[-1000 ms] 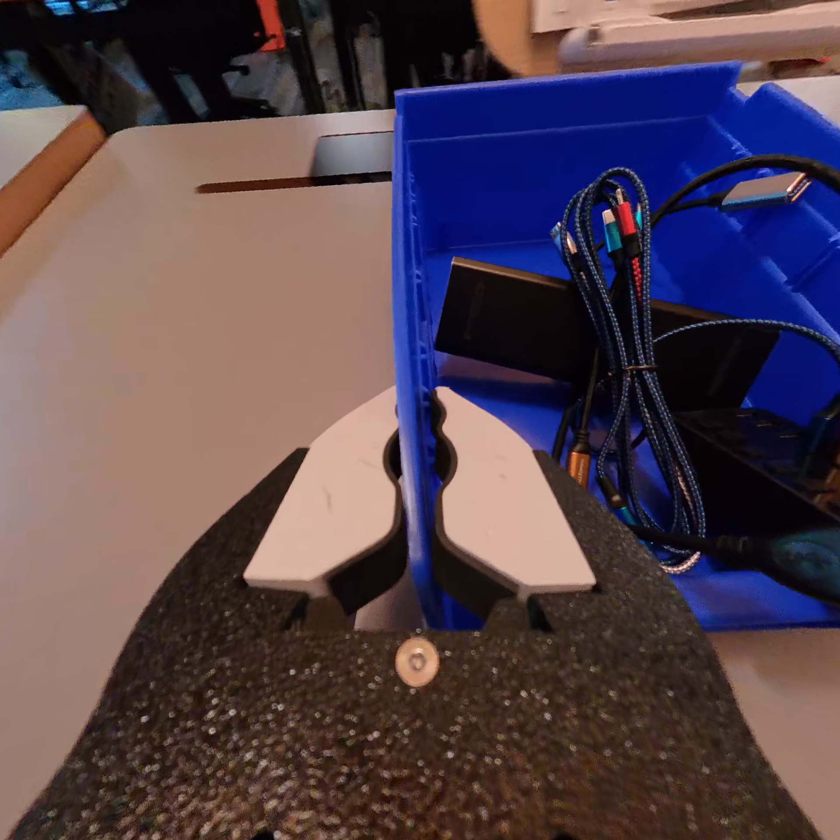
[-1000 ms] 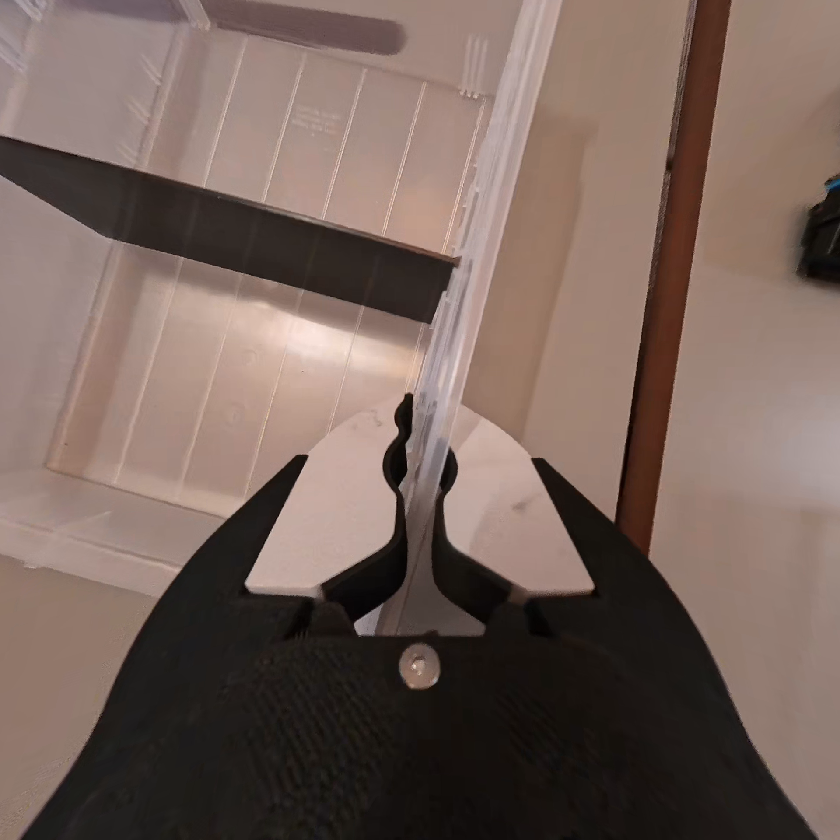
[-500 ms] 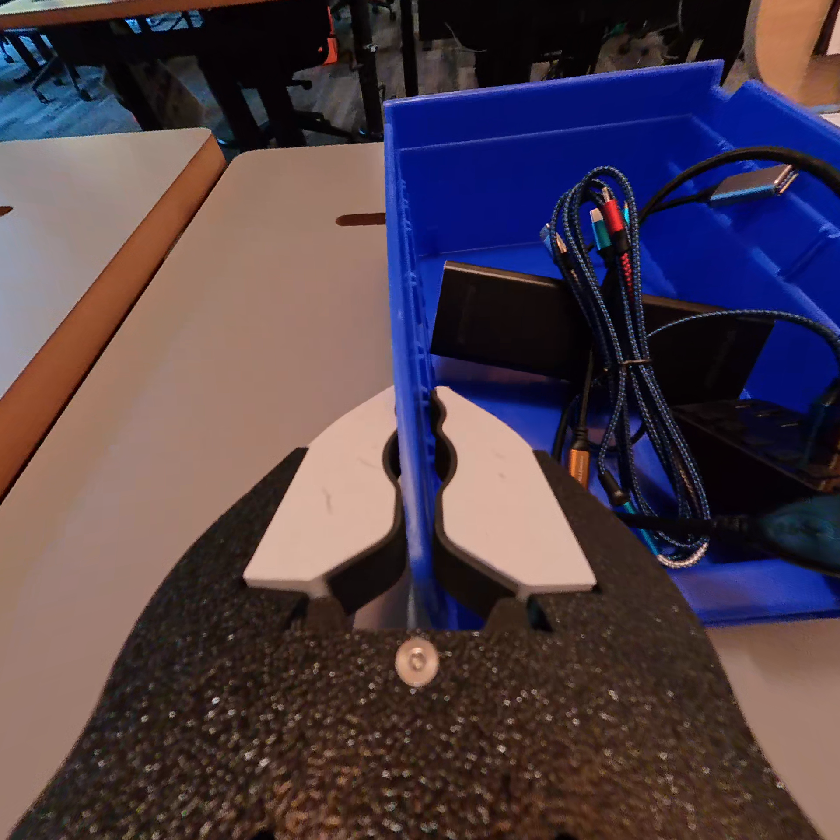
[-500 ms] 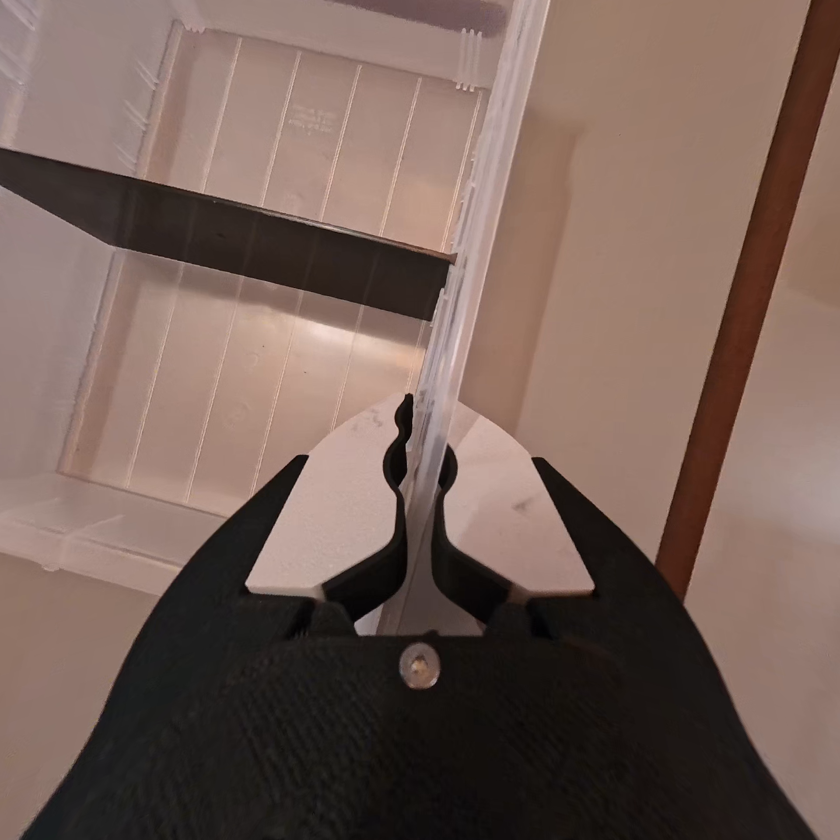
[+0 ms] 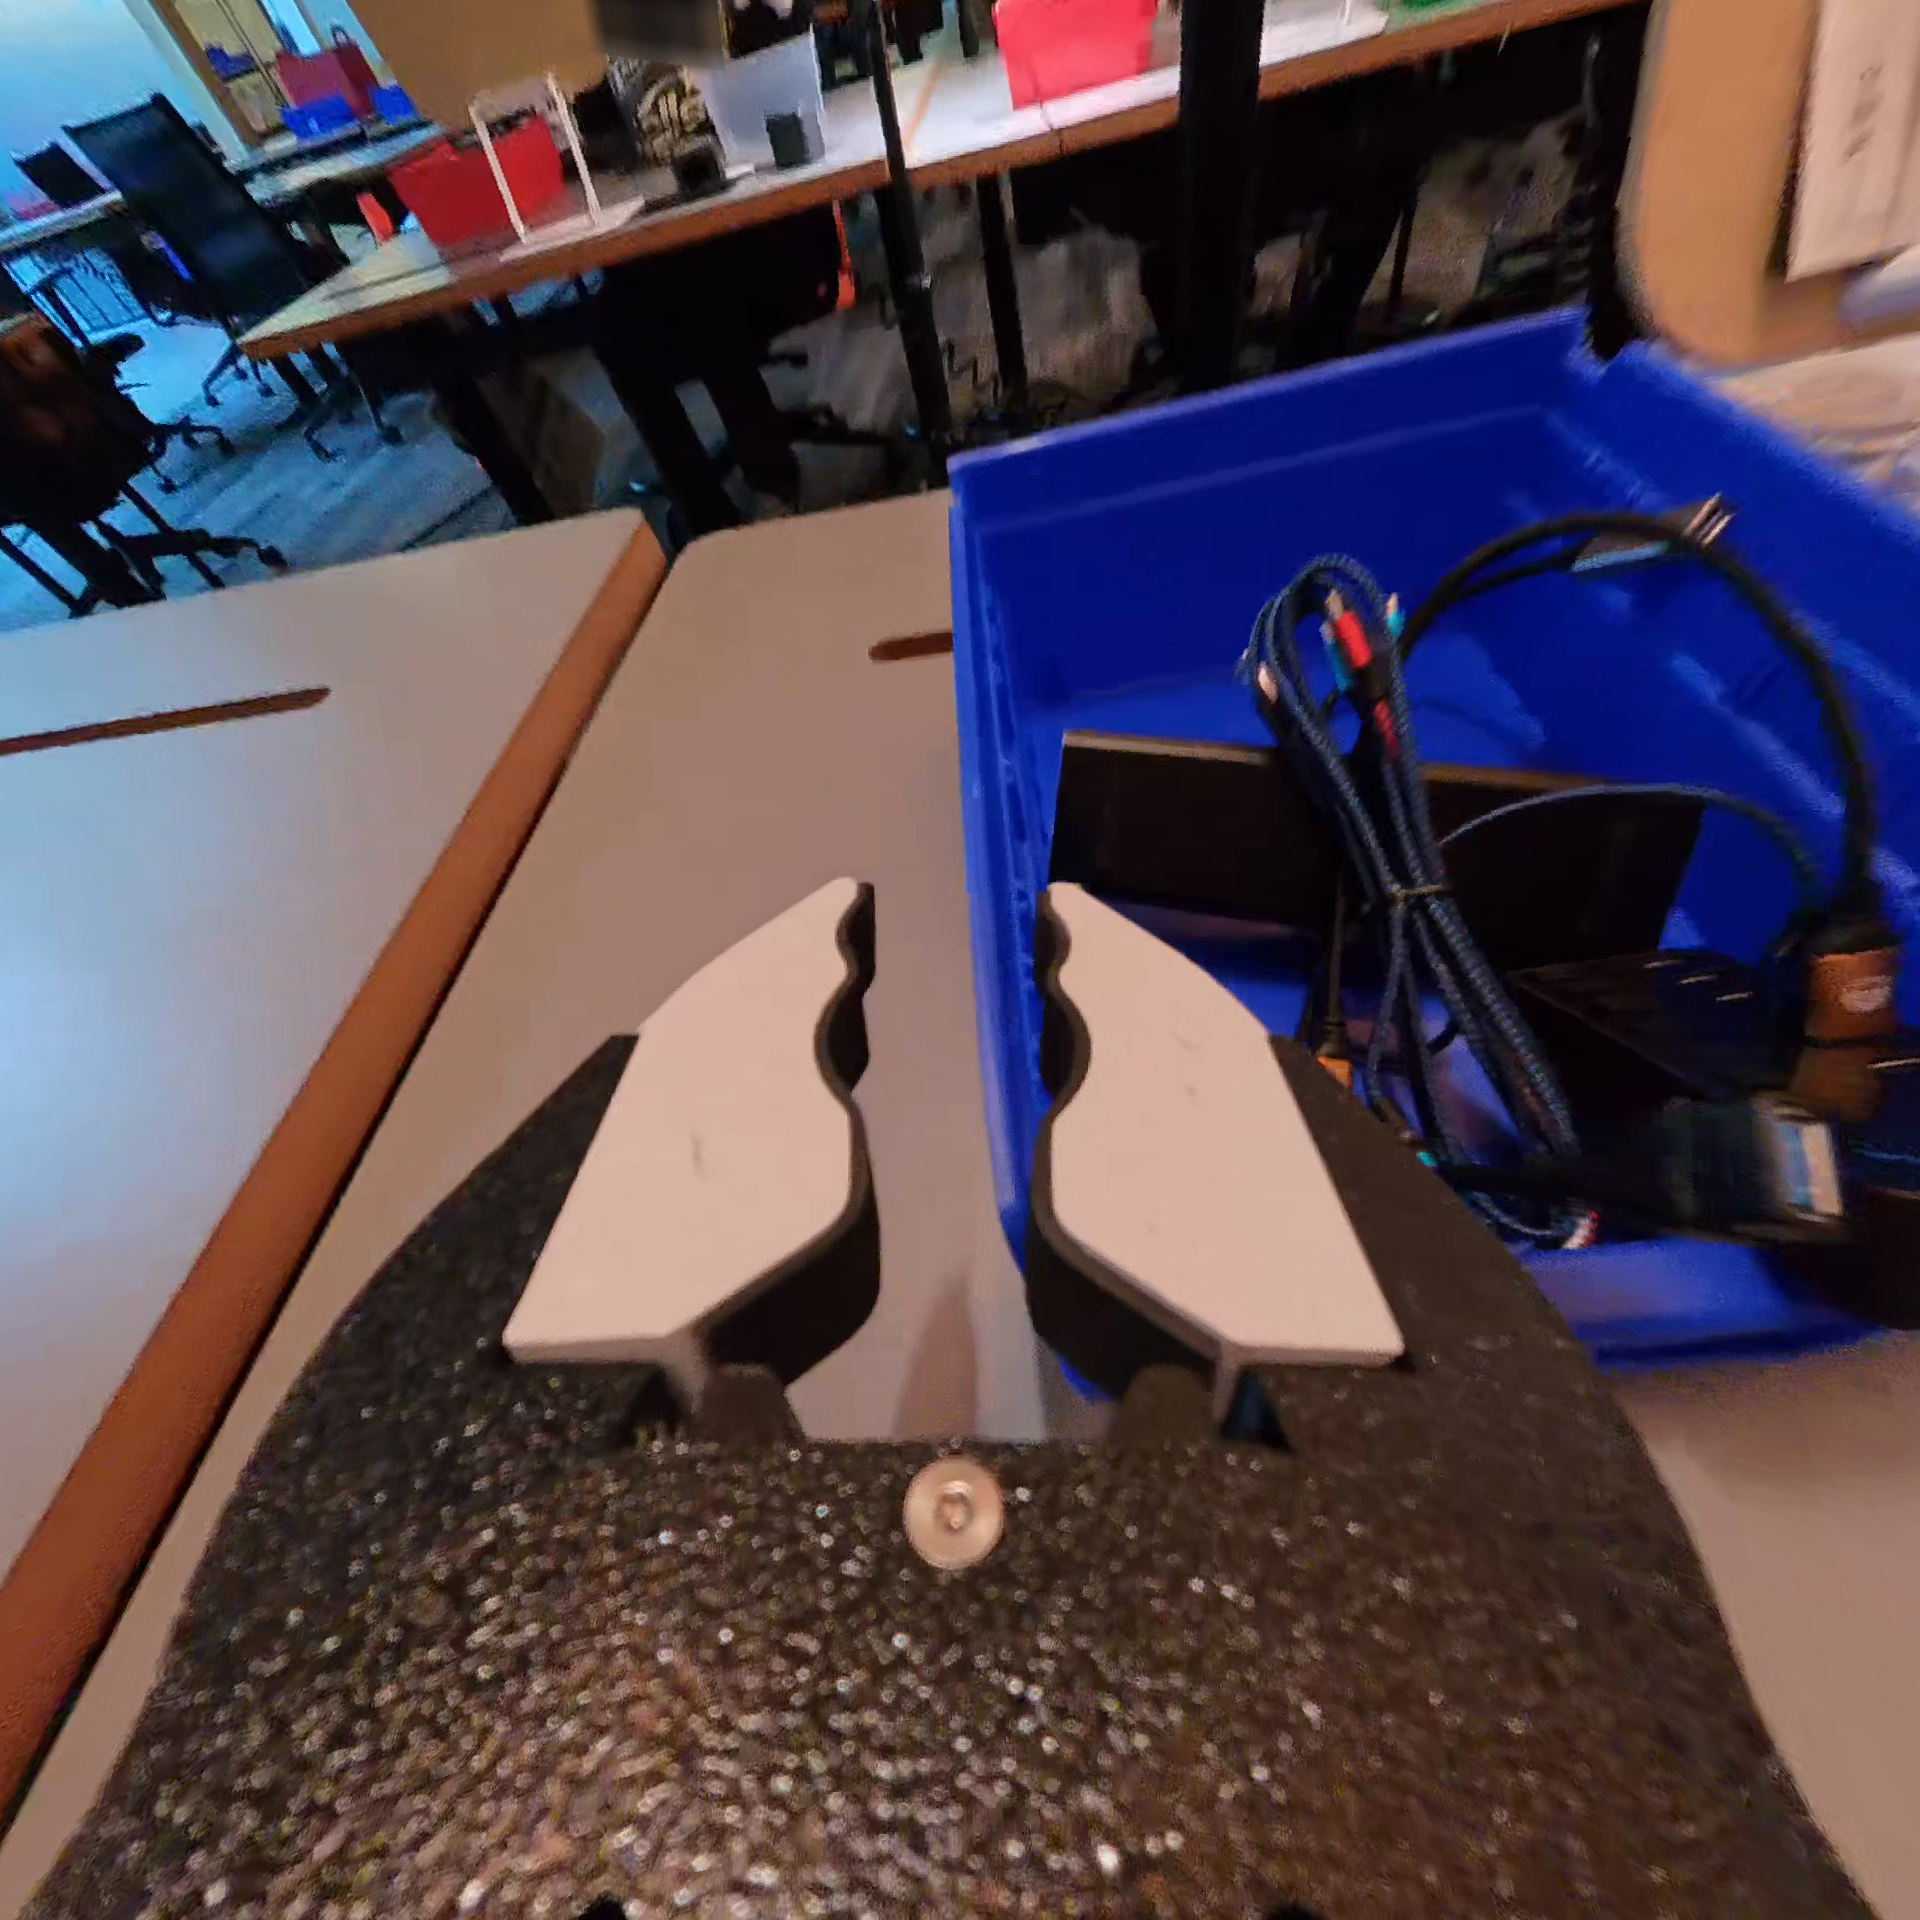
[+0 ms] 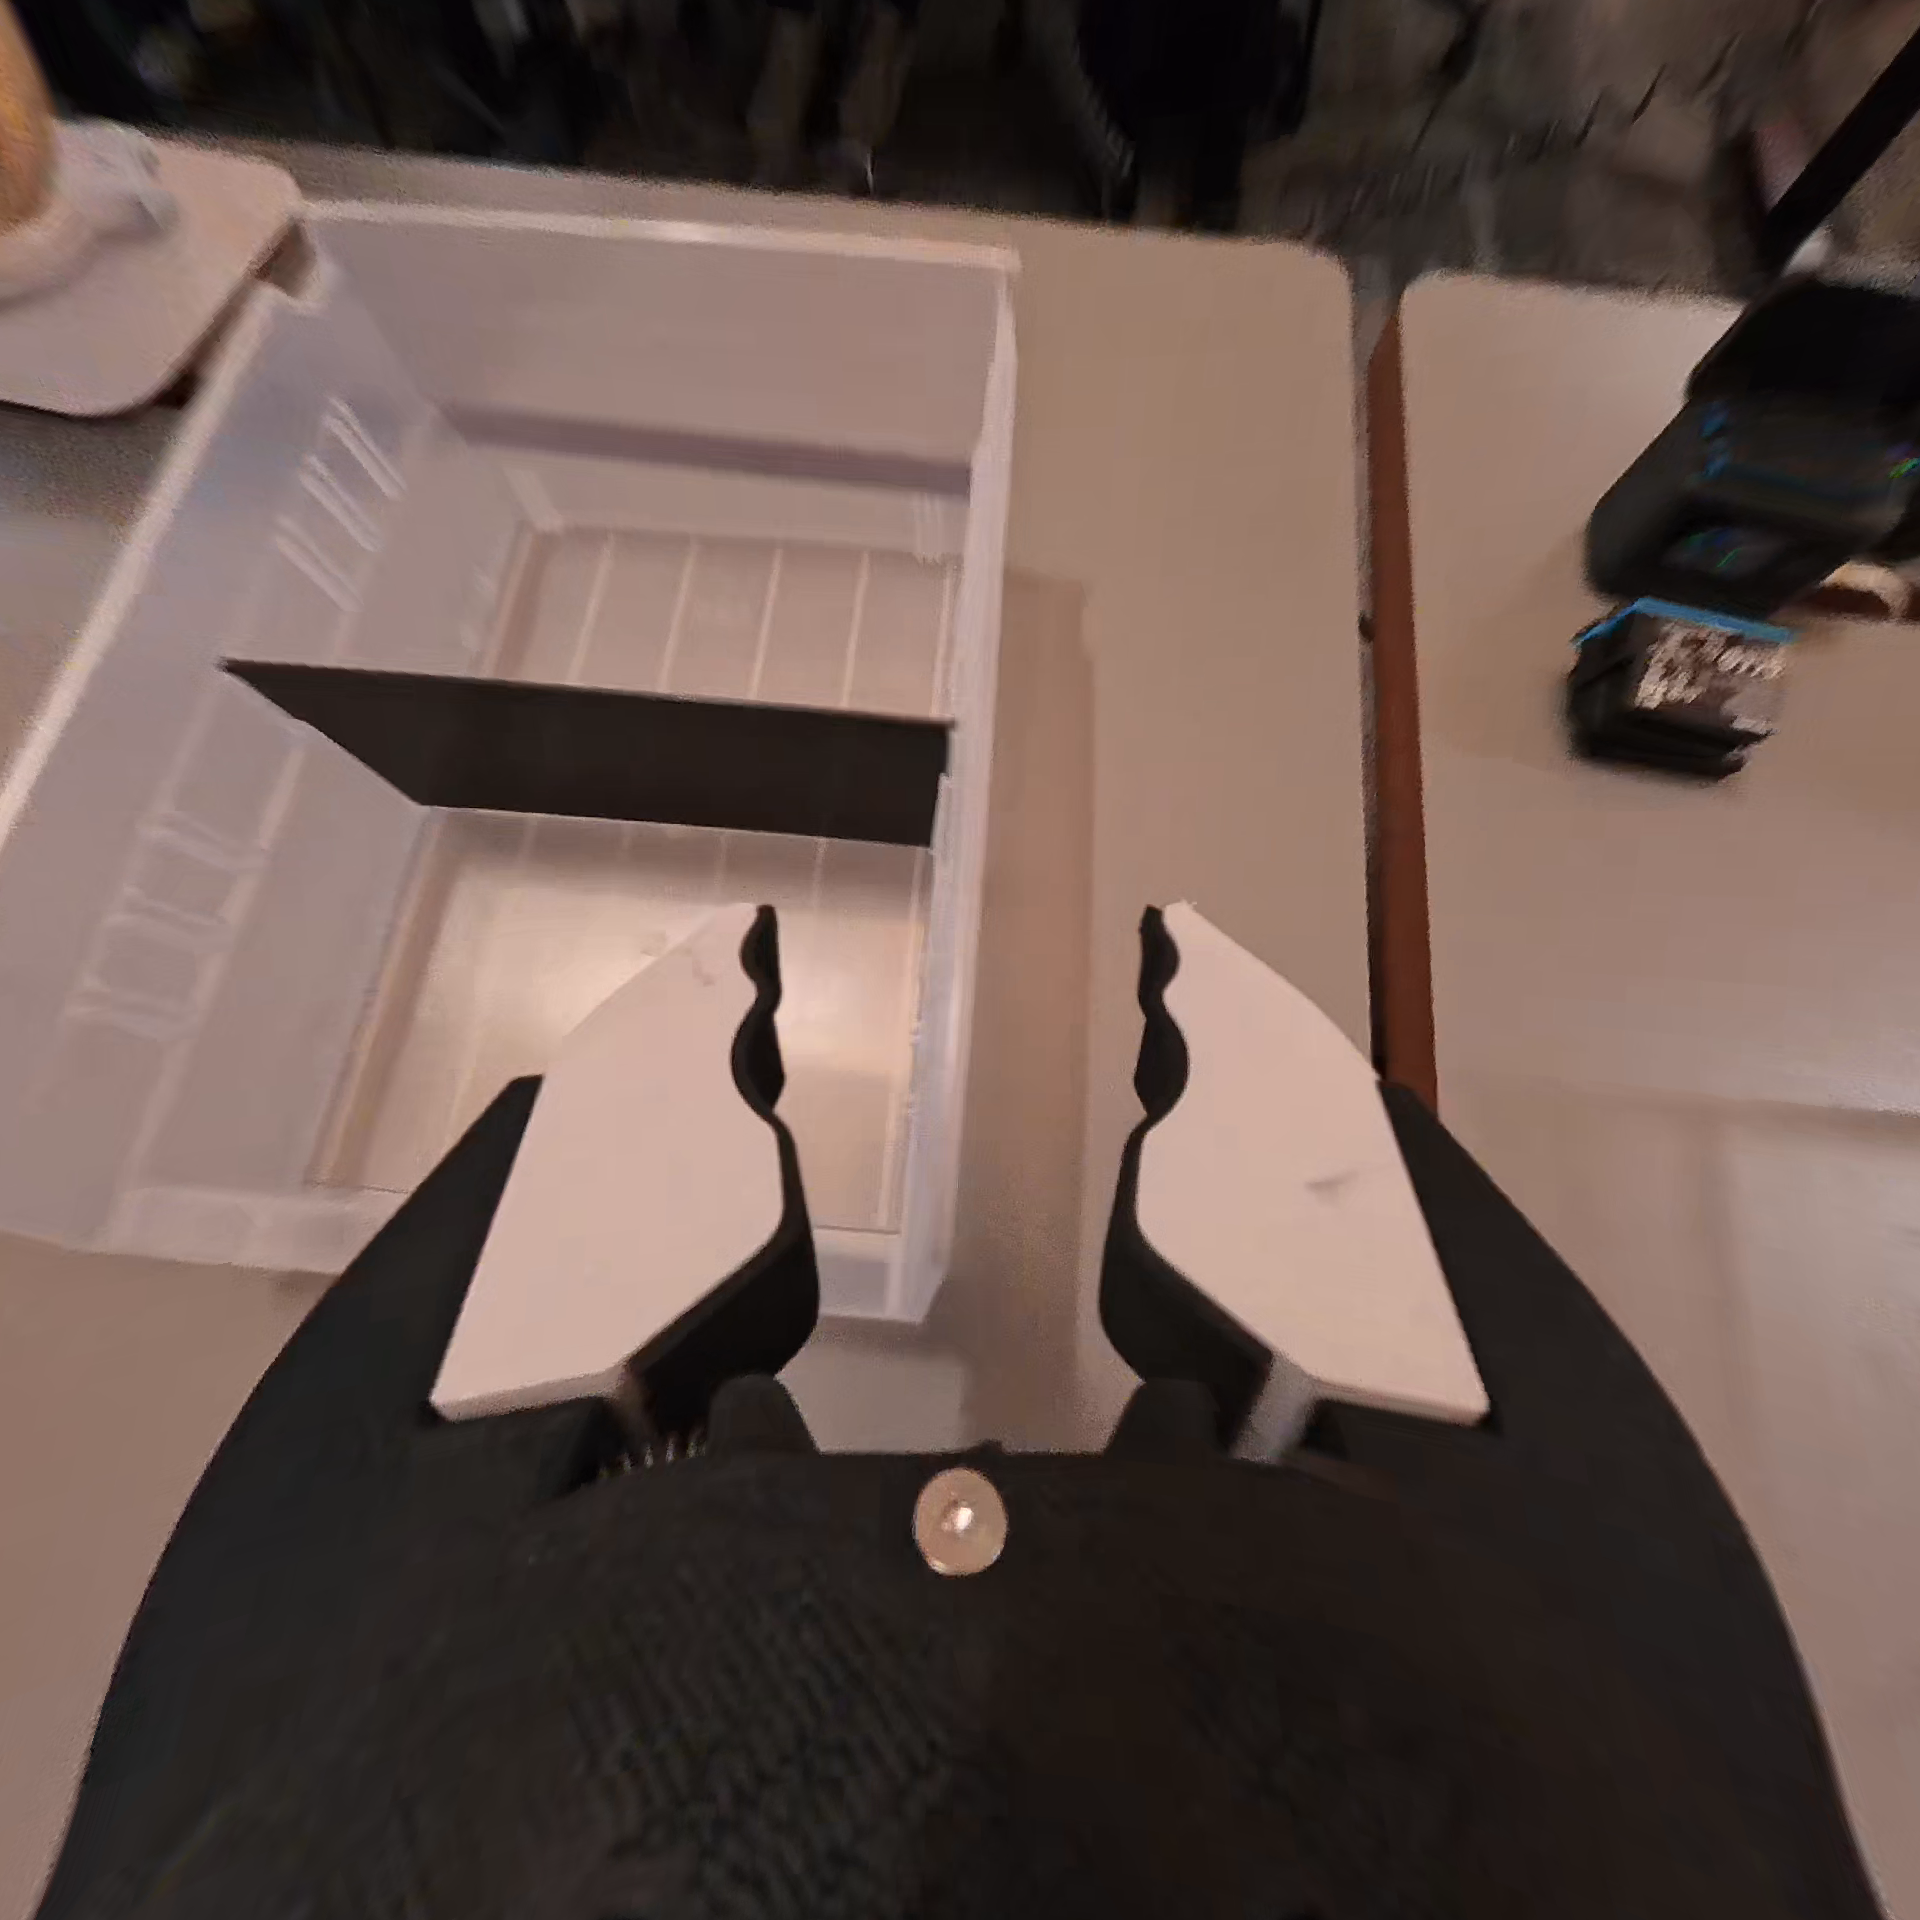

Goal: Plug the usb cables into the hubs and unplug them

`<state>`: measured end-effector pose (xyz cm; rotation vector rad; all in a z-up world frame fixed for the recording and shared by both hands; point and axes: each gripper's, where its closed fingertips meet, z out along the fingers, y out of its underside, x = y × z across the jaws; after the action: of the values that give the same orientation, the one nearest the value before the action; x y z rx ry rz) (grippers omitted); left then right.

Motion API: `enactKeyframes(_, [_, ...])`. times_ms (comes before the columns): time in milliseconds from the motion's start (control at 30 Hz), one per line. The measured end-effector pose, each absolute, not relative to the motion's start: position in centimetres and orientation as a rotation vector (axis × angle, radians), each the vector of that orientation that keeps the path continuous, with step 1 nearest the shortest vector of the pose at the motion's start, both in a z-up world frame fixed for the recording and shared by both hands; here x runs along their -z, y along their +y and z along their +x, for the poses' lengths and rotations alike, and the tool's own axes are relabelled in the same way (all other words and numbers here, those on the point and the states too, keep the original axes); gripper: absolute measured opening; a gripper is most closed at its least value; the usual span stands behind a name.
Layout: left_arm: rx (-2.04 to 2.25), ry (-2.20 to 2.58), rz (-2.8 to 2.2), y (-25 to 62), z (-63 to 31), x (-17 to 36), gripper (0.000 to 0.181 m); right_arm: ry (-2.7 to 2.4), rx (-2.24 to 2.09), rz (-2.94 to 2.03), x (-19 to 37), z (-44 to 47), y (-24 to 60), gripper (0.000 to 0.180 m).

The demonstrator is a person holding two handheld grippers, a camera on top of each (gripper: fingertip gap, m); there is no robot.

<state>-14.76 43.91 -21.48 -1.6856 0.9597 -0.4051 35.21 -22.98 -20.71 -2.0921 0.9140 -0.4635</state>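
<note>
Left gripper (image 5: 954, 909): jaws parted, holding nothing, straddling the near left wall of the blue bin (image 5: 1247, 499) at frame right. Bin sits on the worktop (image 5: 748, 748). Inside: bundled braided cables (image 5: 1392, 883) draped over a black divider (image 5: 1174, 821); black hub (image 5: 1652, 1013) lower right, partly hidden by blurred plugs. Chairs and tables fill the upper frame.

Right gripper (image 6: 954, 920): jaws wide apart, empty, above the right wall of a clear bin (image 6: 665, 312). This view alone shows that bin, its dark divider (image 6: 623, 753) and a black device (image 6: 1756, 582) at upper right.
</note>
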Motion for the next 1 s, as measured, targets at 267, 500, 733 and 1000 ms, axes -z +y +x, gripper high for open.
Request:
enactKeyframes(267, [0.757, 1.228, -1.982, 33.4, -11.9, 19.2, 0.063, 0.490, 0.387, -1.917, 16.0, 22.6, -13.6, 0.071])
enactKeyframes(500, [0.672, 1.053, -1.908, 26.8, -10.7, 21.7, 0.078, 0.311, 0.326, -1.885, 16.8, 17.4, -7.5, 0.073])
enactKeyframes(733, [0.481, 0.997, -1.901, 29.1, -8.7, 26.2, 0.069, 0.239, 0.202, -1.865, 17.0, 14.6, -4.9, 0.074])
enactKeyframes(1000, [0.369, 1.079, -1.943, 30.3, -7.0, 28.8, 0.061, 0.139, 0.134, -1.892, 17.7, 11.8, -2.9, 0.075])
